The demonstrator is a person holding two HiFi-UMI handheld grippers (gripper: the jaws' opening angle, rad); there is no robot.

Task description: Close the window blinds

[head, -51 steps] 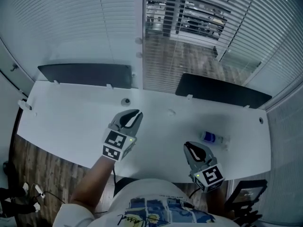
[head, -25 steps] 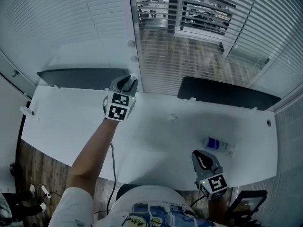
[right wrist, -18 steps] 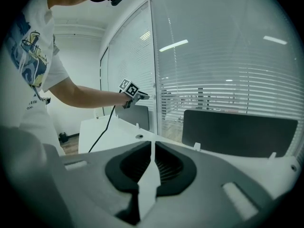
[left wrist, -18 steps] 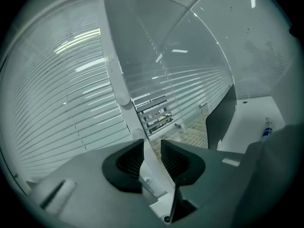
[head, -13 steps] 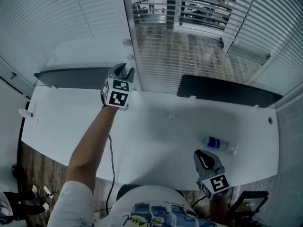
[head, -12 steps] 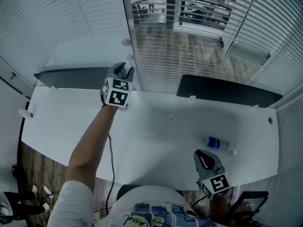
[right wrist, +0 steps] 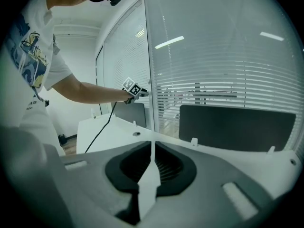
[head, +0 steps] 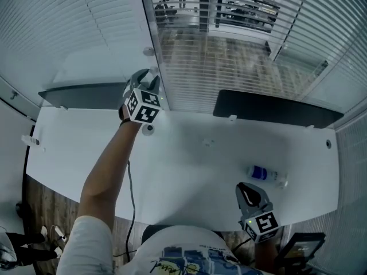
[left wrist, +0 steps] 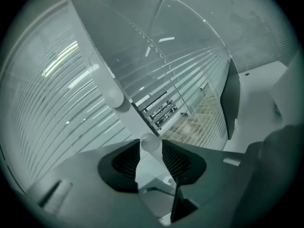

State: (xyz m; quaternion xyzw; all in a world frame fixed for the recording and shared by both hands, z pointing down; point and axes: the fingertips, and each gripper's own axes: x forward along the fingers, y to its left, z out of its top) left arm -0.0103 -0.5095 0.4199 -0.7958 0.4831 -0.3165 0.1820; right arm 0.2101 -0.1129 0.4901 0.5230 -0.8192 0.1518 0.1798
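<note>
**Left gripper at the blind knob, jaws parted**

The window blinds [head: 246,16] hang behind the glass beyond the far edge of the white desk [head: 189,159]. The slats right of the white window post [head: 148,16] stand open, so the room beyond shows through. Two dark panels [head: 269,109] stand along the desk's back edge. The left gripper [head: 148,80] reaches out to the post. Its jaws have just been opening, and the lower round knob [left wrist: 150,142] sits between their tips with the pads not pressing it. A second knob [left wrist: 114,98] sits higher on the post. The right gripper [head: 248,191] hangs near the desk's front edge, jaws together and empty. A small bottle [head: 264,174] lies just beyond it.
</note>
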